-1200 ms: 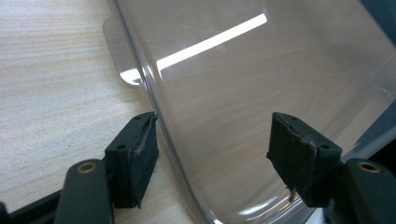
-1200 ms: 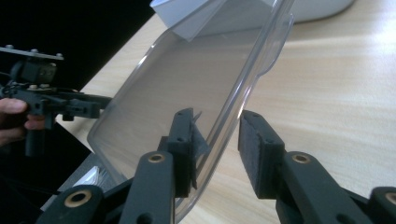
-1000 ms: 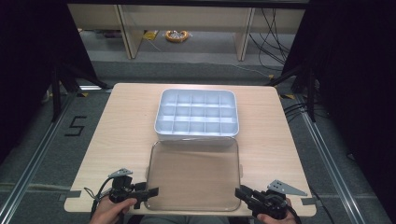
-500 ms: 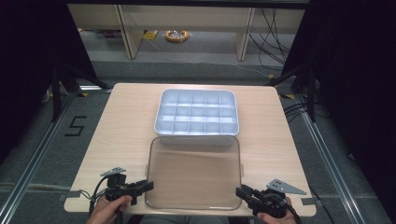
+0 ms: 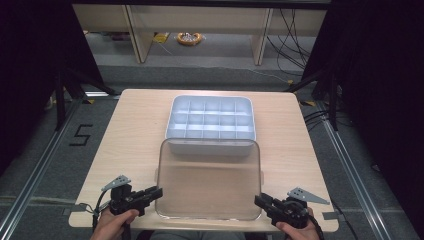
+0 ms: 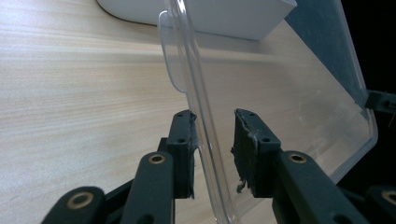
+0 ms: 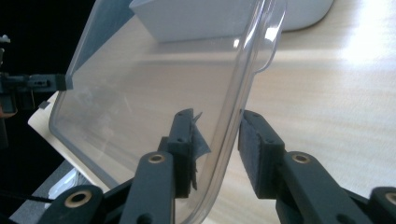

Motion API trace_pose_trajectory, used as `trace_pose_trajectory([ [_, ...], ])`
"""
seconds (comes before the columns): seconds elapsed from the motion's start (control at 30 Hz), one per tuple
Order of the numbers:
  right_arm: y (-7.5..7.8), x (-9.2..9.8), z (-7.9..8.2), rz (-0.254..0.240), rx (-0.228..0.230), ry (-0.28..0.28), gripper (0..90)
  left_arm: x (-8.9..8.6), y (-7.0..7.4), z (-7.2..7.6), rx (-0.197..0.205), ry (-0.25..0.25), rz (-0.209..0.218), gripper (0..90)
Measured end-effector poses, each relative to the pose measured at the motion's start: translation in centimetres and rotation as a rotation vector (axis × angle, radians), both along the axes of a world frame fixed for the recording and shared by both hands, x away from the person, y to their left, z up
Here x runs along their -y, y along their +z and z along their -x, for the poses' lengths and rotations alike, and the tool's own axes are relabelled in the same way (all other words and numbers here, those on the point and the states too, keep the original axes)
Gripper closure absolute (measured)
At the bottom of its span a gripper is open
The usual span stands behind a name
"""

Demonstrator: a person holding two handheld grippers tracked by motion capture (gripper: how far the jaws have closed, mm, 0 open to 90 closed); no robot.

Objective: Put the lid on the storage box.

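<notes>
We pinch the big see-through plastic lid [image 5: 209, 182], low in the middle of the high view, with our left gripper [image 5: 156, 192] and right gripper [image 5: 260, 201] clamped on its two sides, so it lifts level toward the white box with little squares [image 5: 210, 122] above it.

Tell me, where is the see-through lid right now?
In the high view, the clear lid sits at the table's near edge, just before the white divided box, between both grippers.

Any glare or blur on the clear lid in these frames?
High view: clear rectangular plastic lid reads brownish, sharp, no hotspots. Left gripper view: lid rim shows bright streaks; white compartment tray is soft. Right gripper view: pale wooden table is blown out at upper right.
</notes>
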State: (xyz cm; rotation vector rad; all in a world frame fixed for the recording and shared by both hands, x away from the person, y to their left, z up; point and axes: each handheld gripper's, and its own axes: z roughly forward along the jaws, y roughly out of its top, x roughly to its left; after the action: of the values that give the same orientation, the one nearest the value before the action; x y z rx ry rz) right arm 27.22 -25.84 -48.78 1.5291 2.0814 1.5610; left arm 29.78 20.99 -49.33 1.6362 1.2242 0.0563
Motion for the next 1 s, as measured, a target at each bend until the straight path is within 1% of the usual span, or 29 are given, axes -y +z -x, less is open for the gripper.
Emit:
trace_pose_trajectory([
  [0.03,0.3,-0.2,0.1,-0.028,-0.043,-0.006,66.9,0.1,0.1,-0.1,0.008,0.008,-0.011,67.1],
  [0.07,0.3,-0.1,-0.2,-0.009,-0.004,-0.006,66.9,0.3,0.2,-0.3,0.008,0.007,-0.014,66.9],
  [0.1,0.6,-0.1,-0.3,-0.015,-0.028,-0.010,66.9,0.4,0.2,-0.5,0.015,-0.001,-0.019,66.8],
  [0.13,0.5,0.1,-0.8,0.004,0.014,-0.002,66.9,0.5,0.3,-0.8,0.019,-0.005,-0.027,66.7],
  [0.17,0.8,0.0,-0.9,-0.008,-0.010,-0.024,66.7,0.6,0.5,-1.0,0.023,-0.006,-0.037,66.6],
  [0.2,1.0,0.0,-1.1,-0.005,-0.009,-0.016,66.7,0.8,0.6,-1.3,0.032,-0.003,-0.037,66.5],
  [0.23,1.1,0.2,-1.6,0.015,0.024,-0.015,66.7,0.9,0.8,-1.6,0.036,-0.006,-0.050,66.4],
  [0.27,1.3,0.1,-1.7,-0.002,-0.002,-0.025,66.7,1.0,1.0,-1.9,0.044,-0.001,-0.043,66.4],
  [0.3,1.4,0.3,-2.3,0.015,0.030,-0.015,66.7,1.0,1.2,-2.2,0.048,-0.003,-0.047,66.4],
  [0.33,1.5,0.3,-2.6,0.019,0.035,-0.022,66.7,1.1,1.5,-2.6,0.053,-0.003,-0.051,66.4],
  [0.37,1.8,0.3,-2.9,0.018,0.030,-0.022,66.4,1.1,1.7,-2.9,0.055,-0.006,-0.055,66.4],
  [0.4,1.9,0.2,-3.2,0.017,0.026,-0.036,66.3,1.1,1.9,-3.2,0.059,-0.006,-0.054,66.3],
  [0.43,2.2,0.3,-3.4,0.013,0.014,-0.045,66.2,1.2,2.1,-3.6,0.061,0.005,-0.049,66.3],
  [0.47,2.3,0.4,-4.0,0.029,0.045,-0.036,66.0,1.2,2.2,-3.8,0.064,-0.004,-0.041,66.3],
  [0.5,2.4,0.2,-4.2,0.004,0.024,-0.044,65.9,1.2,2.4,-4.1,0.063,0.004,-0.045,66.2],
  [0.53,2.6,0.2,-4.7,0.004,0.043,-0.048,65.9,1.2,2.5,-4.3,0.070,0.008,-0.043,66.2],
  [0.57,2.7,0.3,-5.0,0.014,0.053,-0.033,65.8,1.3,2.6,-4.6,0.071,0.007,-0.044,66.2],
  [0.6,2.8,0.3,-5.5,0.027,0.063,-0.039,65.9,1.3,2.8,-4.7,0.071,0.011,-0.048,66.2],
  [0.63,3.0,0.2,-5.6,0.017,0.056,-0.047,65.8,1.3,2.9,-4.9,0.073,0.019,-0.055,66.2],
  [0.67,3.2,0.3,-6.0,0.030,0.069,-0.043,65.7,1.3,3.0,-5.2,0.076,0.015,-0.048,66.1],
  [0.7,3.4,0.1,-6.2,0.011,0.060,-0.049,65.7,1.3,3.2,-5.5,0.079,0.020,-0.053,66.0],
  [0.73,3.5,0.0,-6.6,0.019,0.062,-0.060,65.7,1.3,3.3,-5.8,0.081,0.023,-0.055,66.0],
  [0.77,3.8,0.0,-7.0,0.010,0.068,-0.053,65.6,1.4,3.5,-6.1,0.088,0.025,-0.053,65.9],
  [0.8,3.9,0.1,-7.5,0.023,0.080,-0.053,65.6,1.4,3.6,-6.4,0.089,0.028,-0.049,65.9],
  [0.83,4.2,-0.2,-7.7,0.002,0.063,-0.069,65.4,1.4,3.8,-6.7,0.092,0.025,-0.048,65.8],
  [0.9,4.5,-0.1,-8.8,0.015,0.101,-0.063,65.2,1.4,4.3,-7.5,0.103,0.041,-0.049,65.7],
  [0.93,4.9,-0.4,-8.9,-0.003,0.066,-0.077,65.3,1.4,4.5,-7.8,0.104,0.045,-0.054,65.5],
  [0.97,4.9,-0.3,-9.4,0.009,0.099,-0.068,65.3,1.3,4.8,-8.3,0.109,0.044,-0.045,65.4],
  [1.0,5.2,-0.4,-9.8,0.003,0.084,-0.082,65.2,1.4,5.0,-8.6,0.112,0.051,-0.048,65.4],
])
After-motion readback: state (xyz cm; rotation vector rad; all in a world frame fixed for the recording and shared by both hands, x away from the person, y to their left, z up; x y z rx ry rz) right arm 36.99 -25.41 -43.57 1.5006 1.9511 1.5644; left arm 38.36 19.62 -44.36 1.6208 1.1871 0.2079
